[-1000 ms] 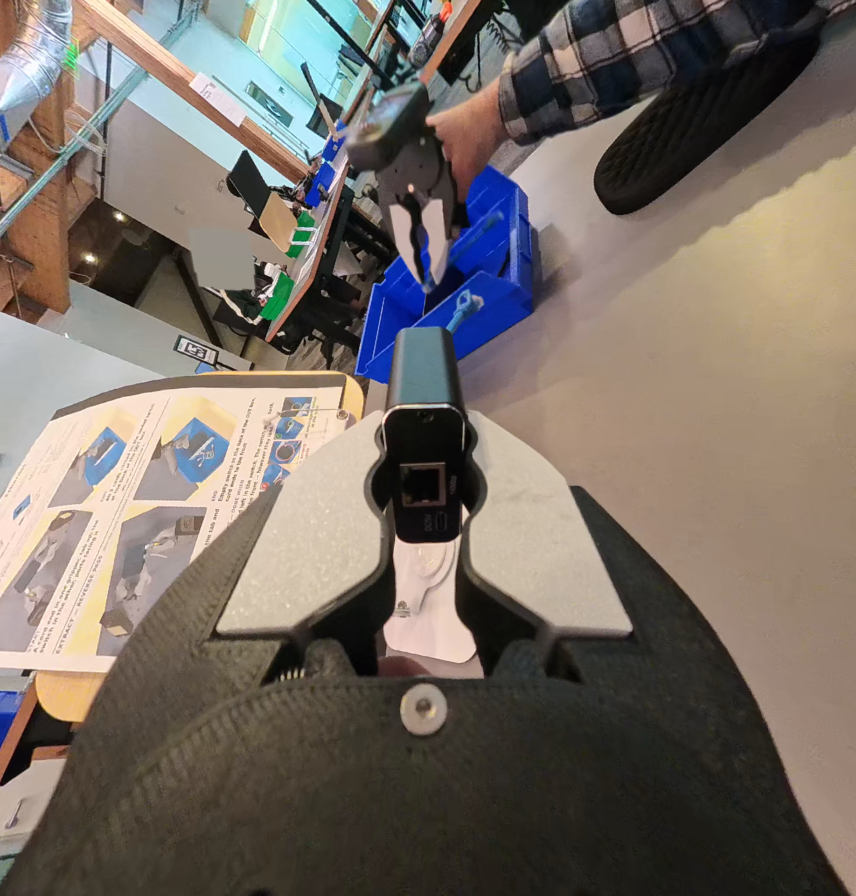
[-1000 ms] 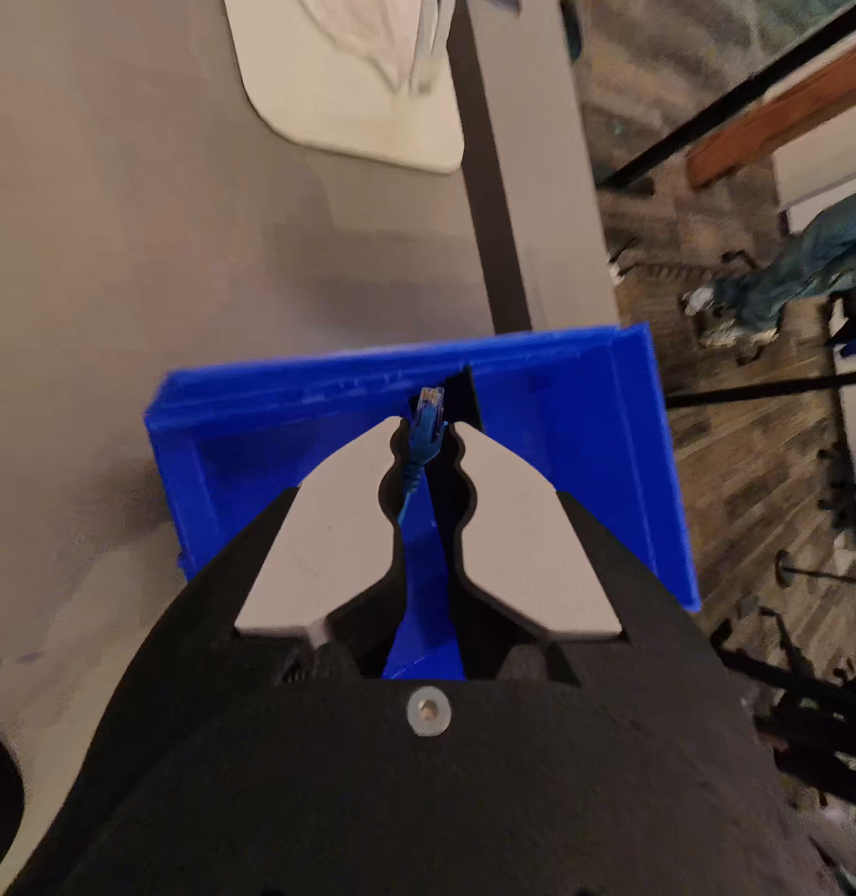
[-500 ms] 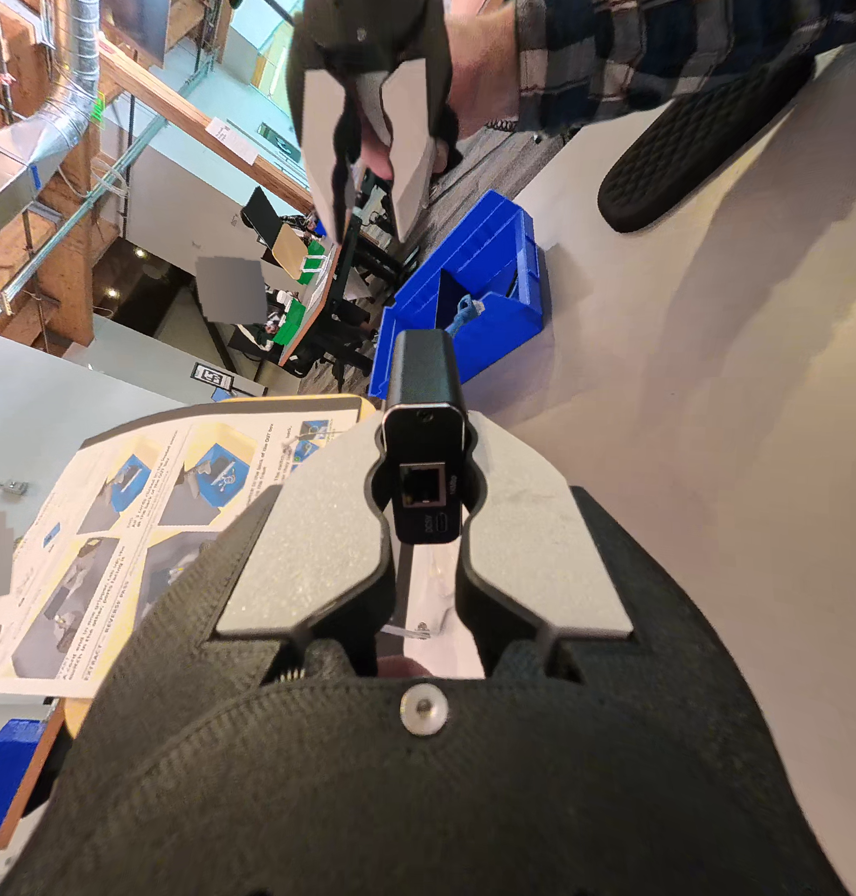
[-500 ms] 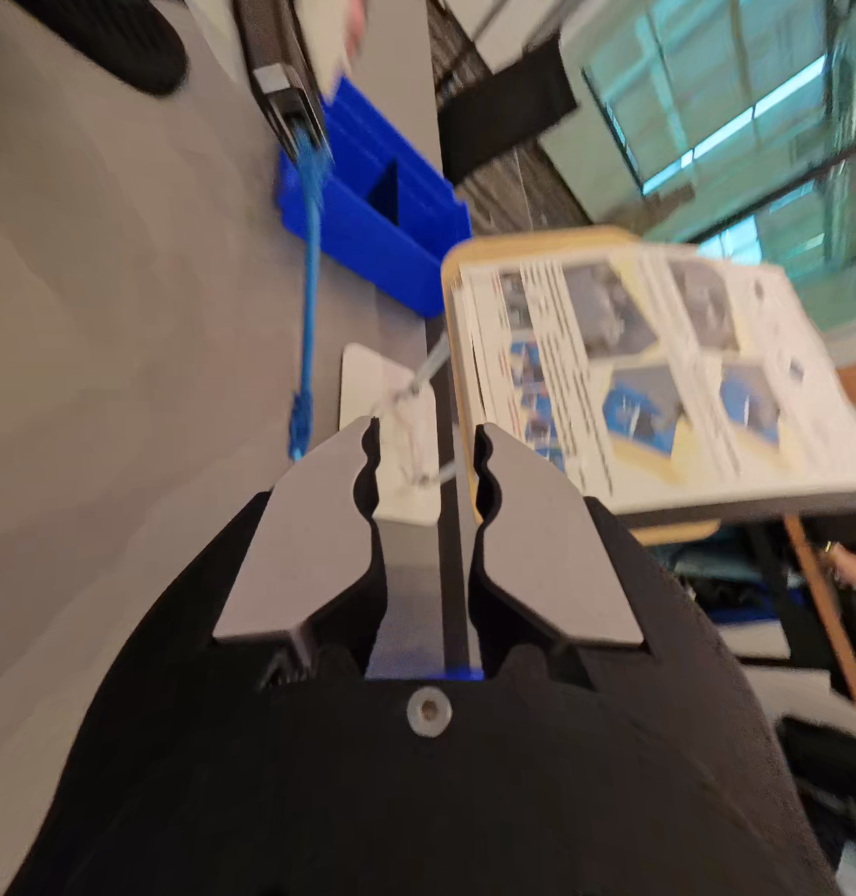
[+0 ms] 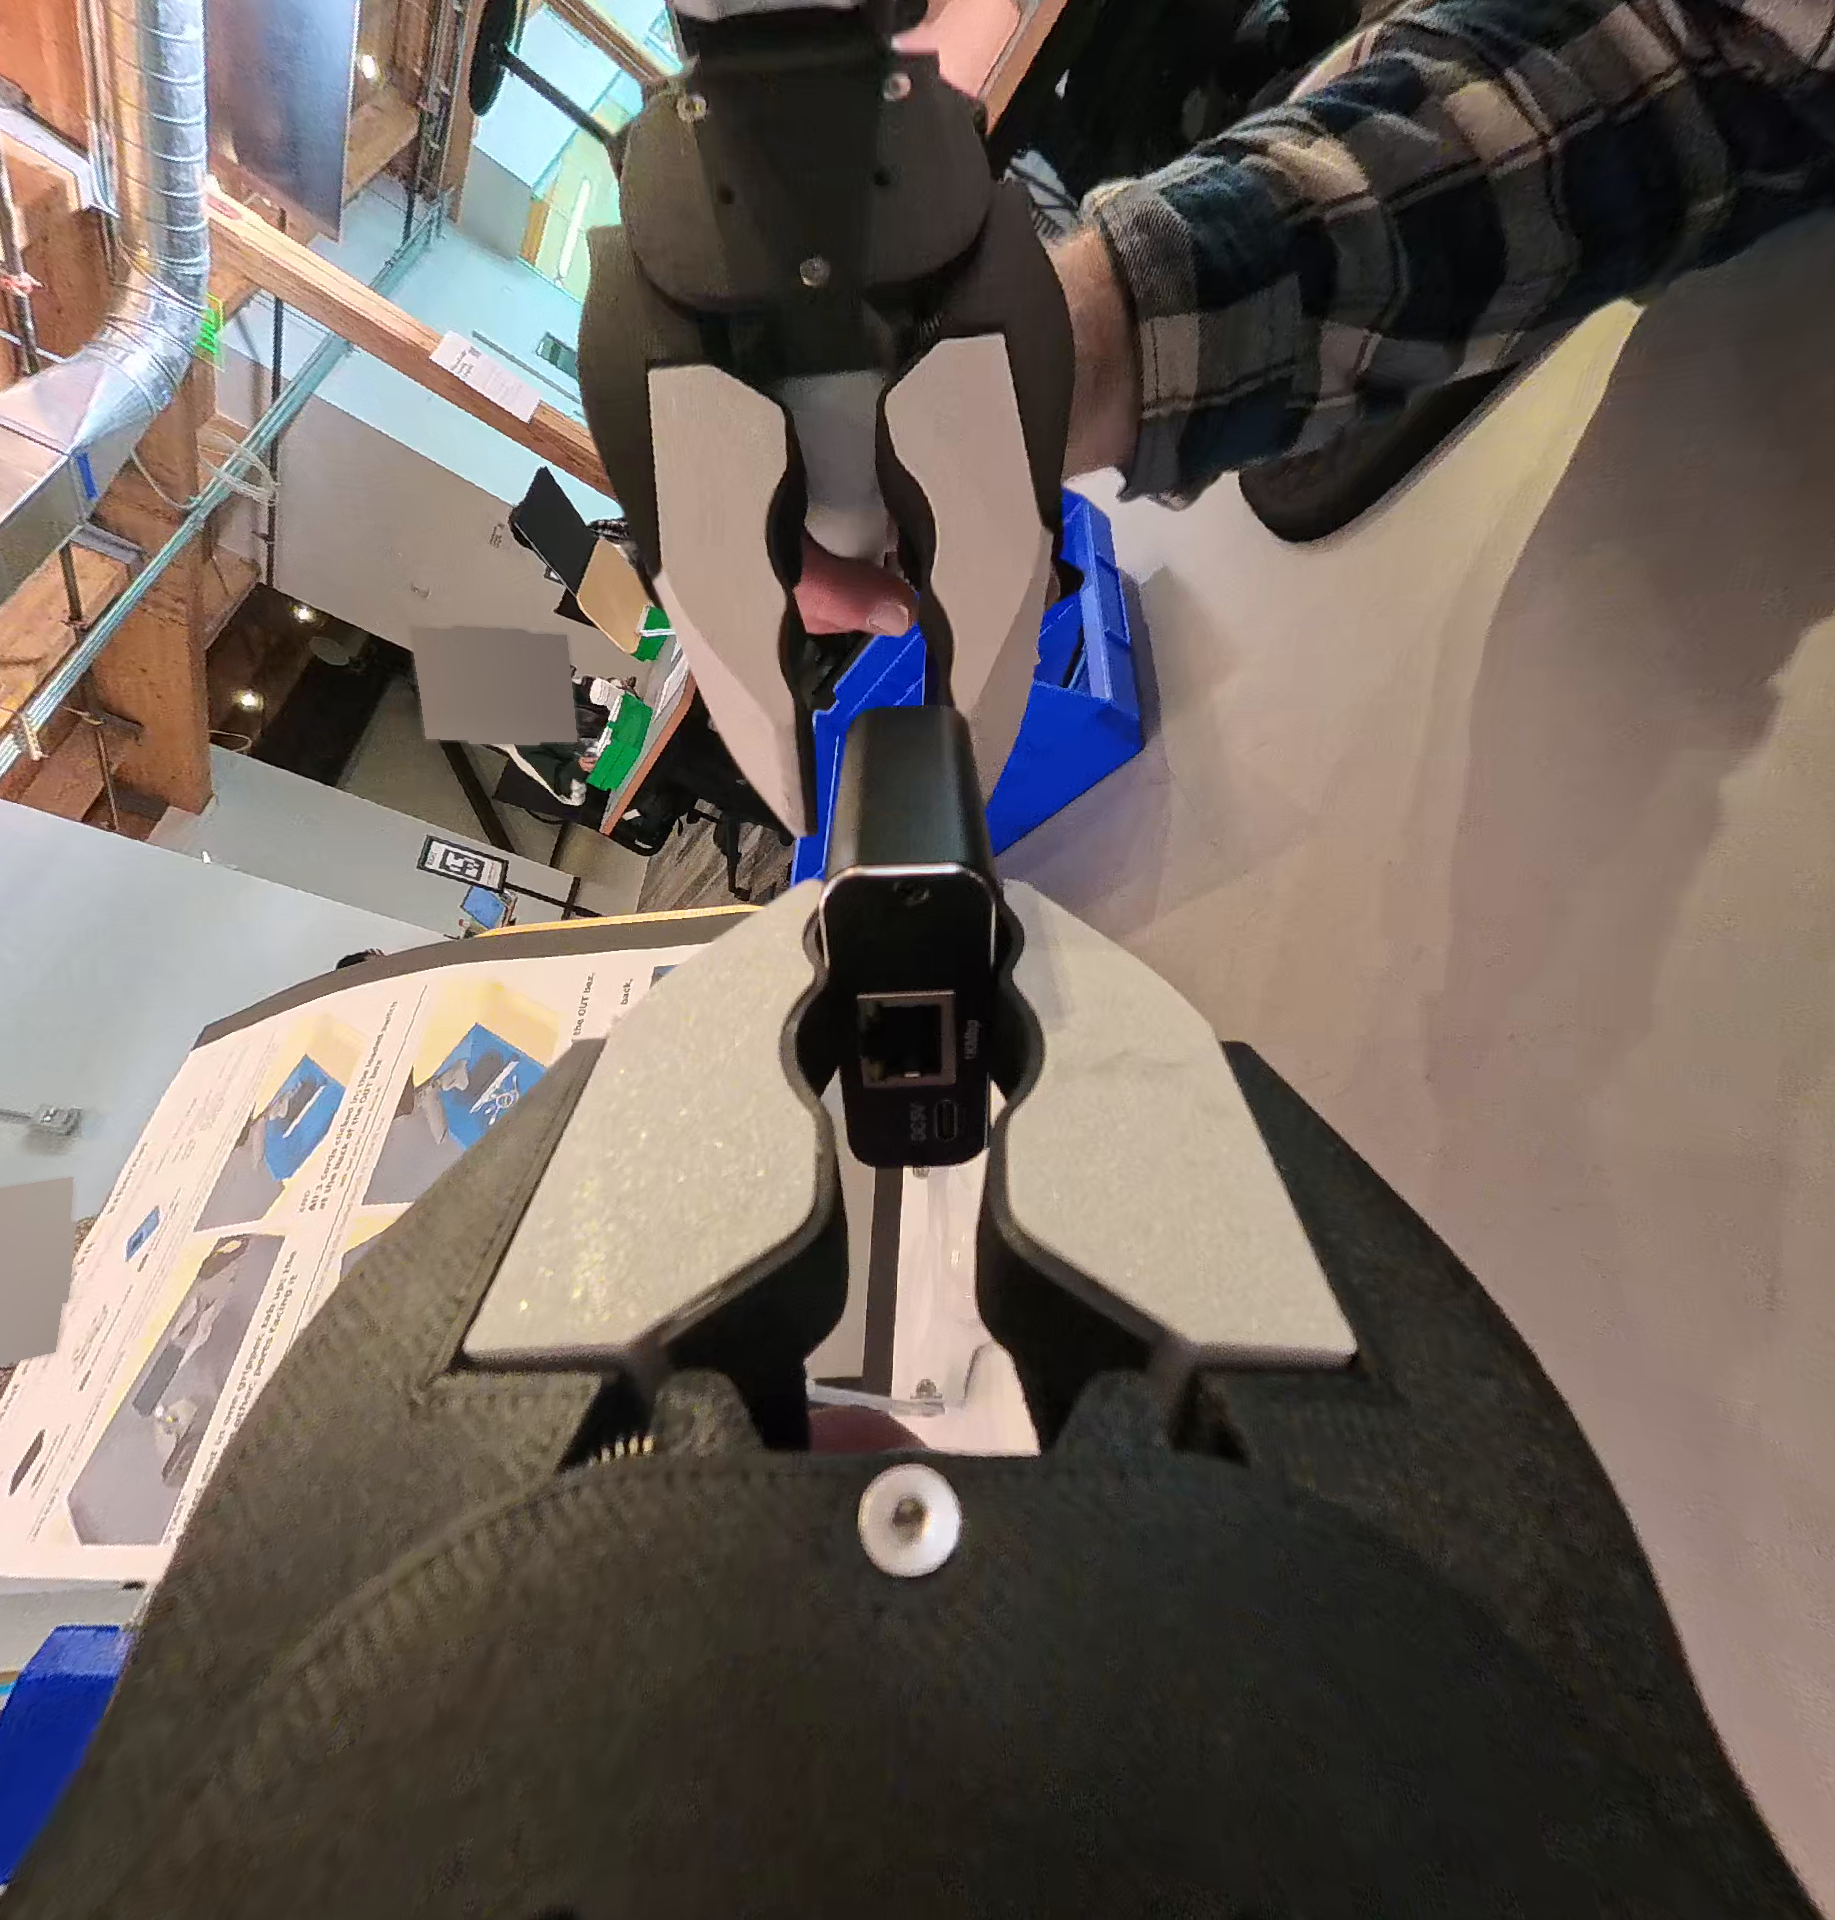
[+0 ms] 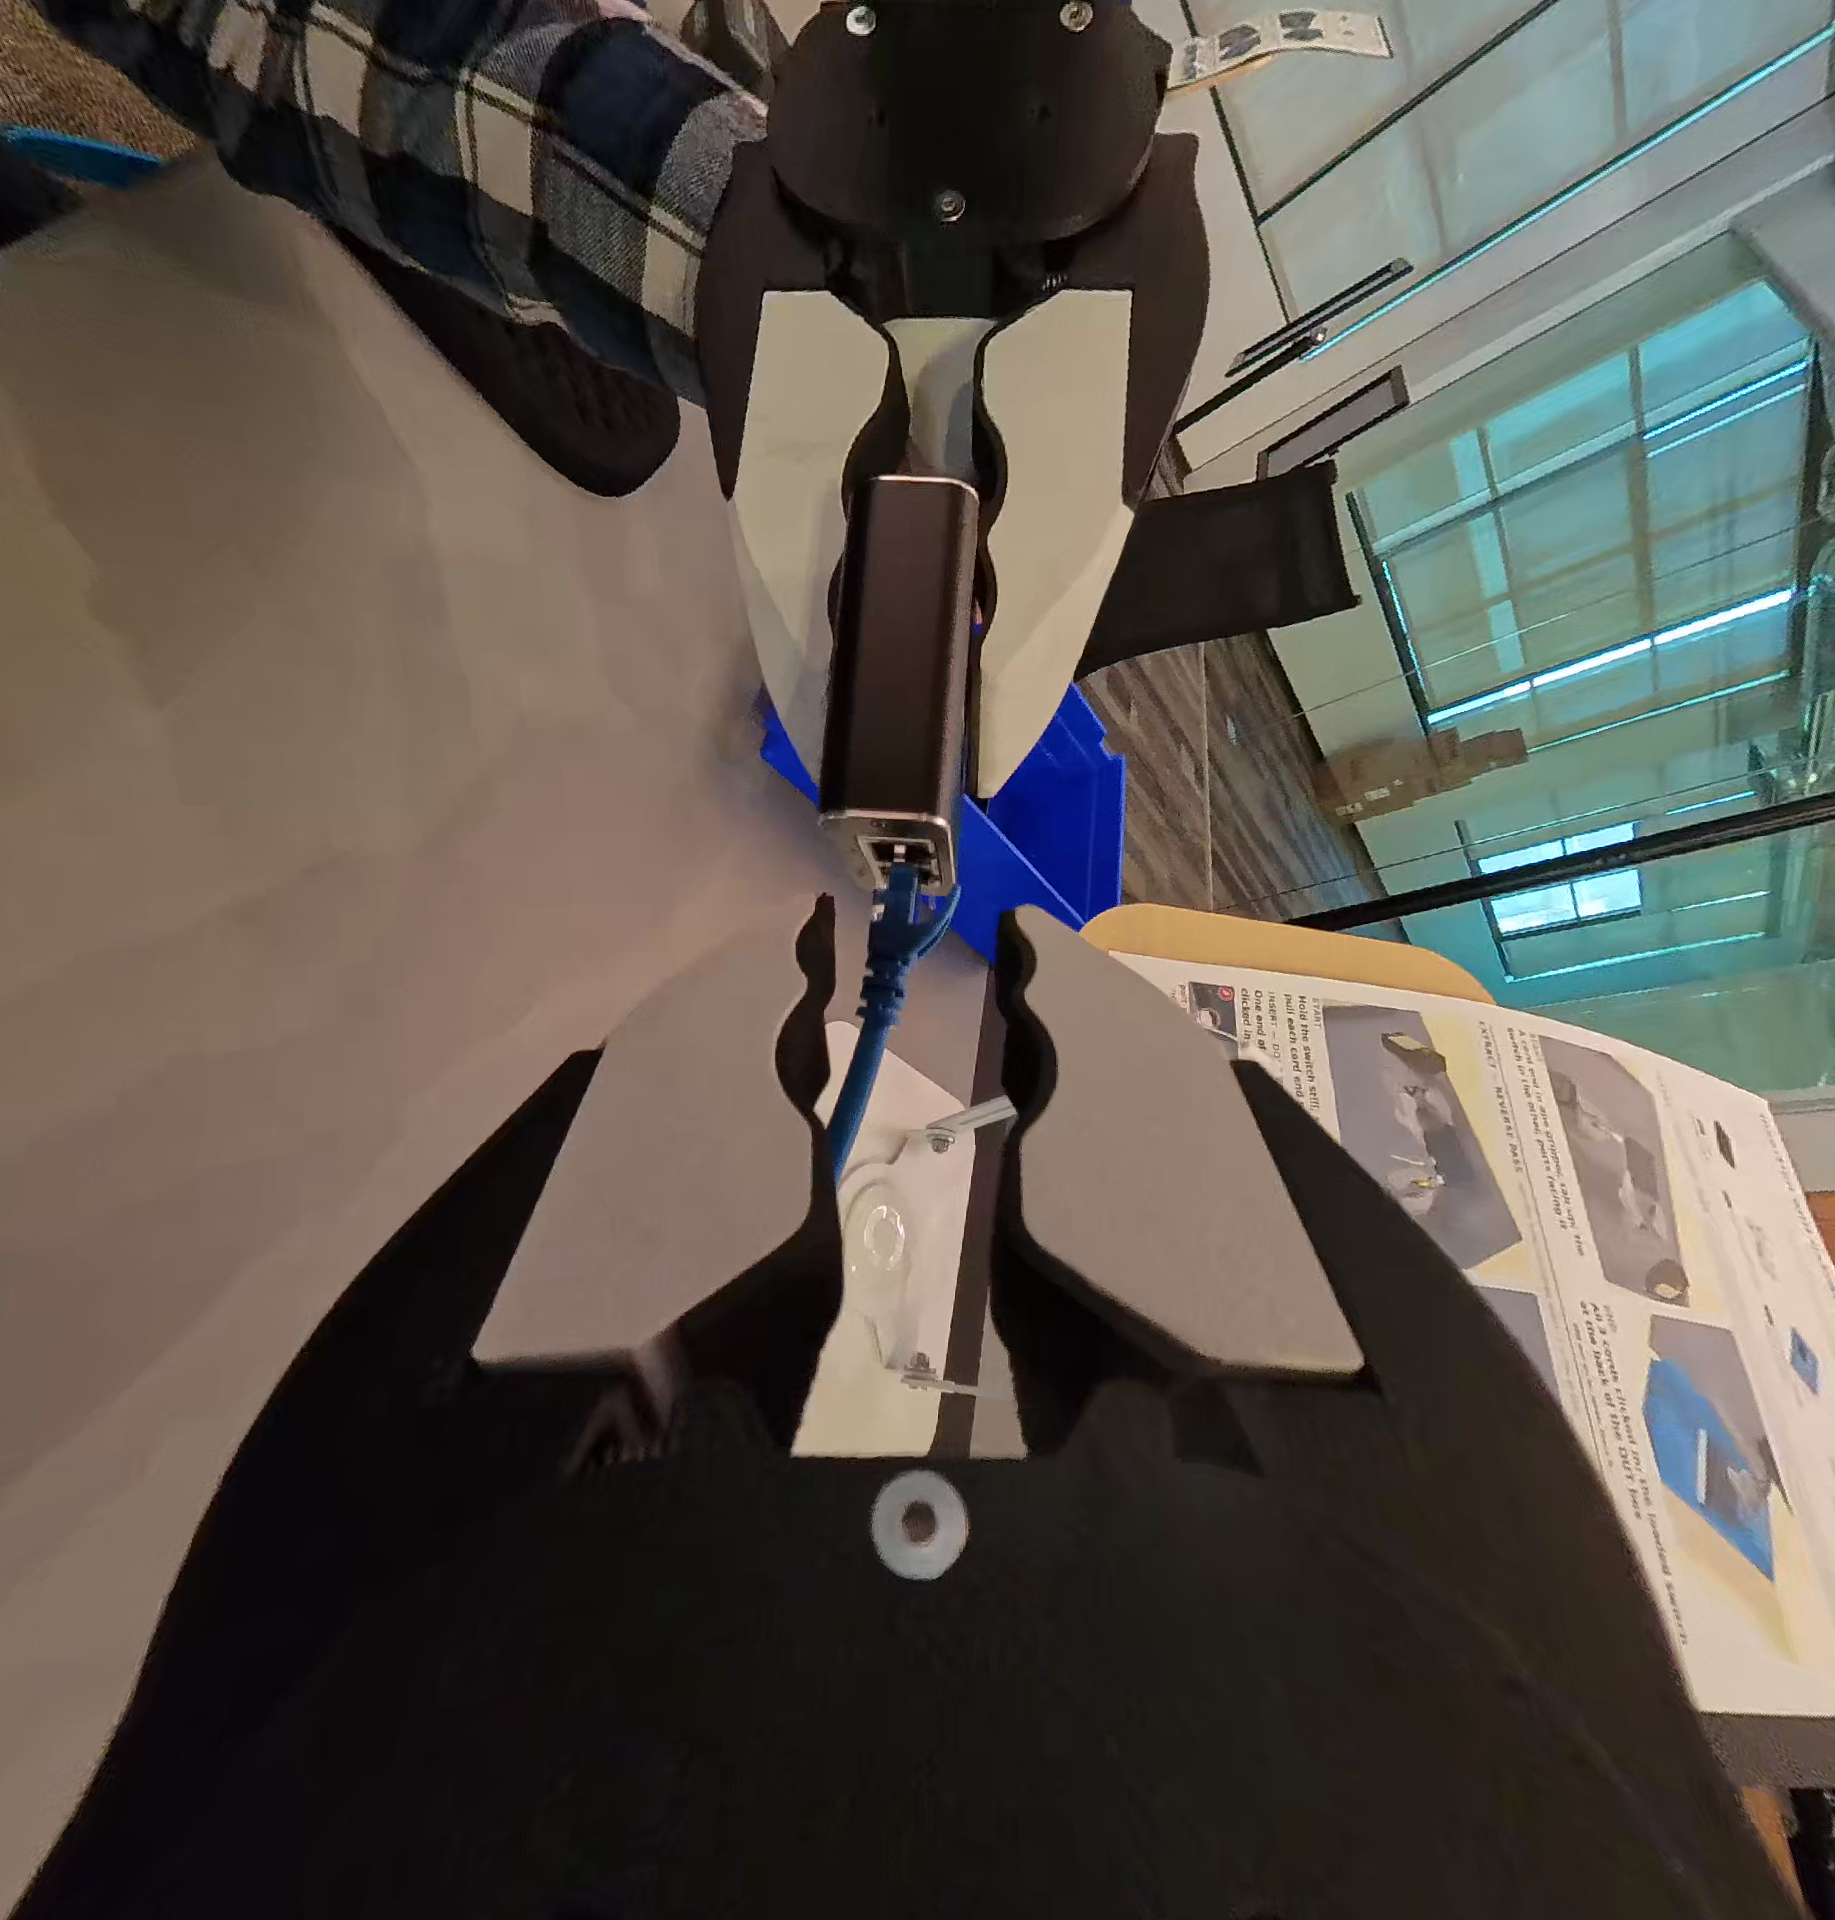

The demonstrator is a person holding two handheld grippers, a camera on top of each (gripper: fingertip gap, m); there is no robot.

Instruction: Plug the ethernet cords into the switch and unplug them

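My left gripper (image 5: 911, 935) is shut on the black switch (image 5: 908, 1049), with one empty port facing the left wrist camera. In the right wrist view the switch (image 6: 902, 623) points at me from the left gripper (image 6: 897, 748). A blue ethernet cord (image 6: 871, 997) is plugged into its near port. My right gripper (image 6: 913, 925) is open. The cord's plug and boot hang between its fingers, and the pads do not press on them. In the left wrist view the right gripper (image 5: 871, 686) faces the switch's far end with its jaws apart.
A blue bin (image 5: 1089, 665) stands on the grey table (image 5: 1515, 935) behind the switch; it also shows in the right wrist view (image 6: 1069, 810). An instruction sheet on a board (image 6: 1515, 1247) lies beside the table. A white plate (image 6: 892, 1247) lies below the cord. A black pad (image 6: 580, 416) and a plaid sleeve (image 5: 1464, 208) are behind.
My right gripper left the blue bin, where it was shut on a blue cord end, opened, and swung over to face the switch. The left gripper kept its grip on the switch.
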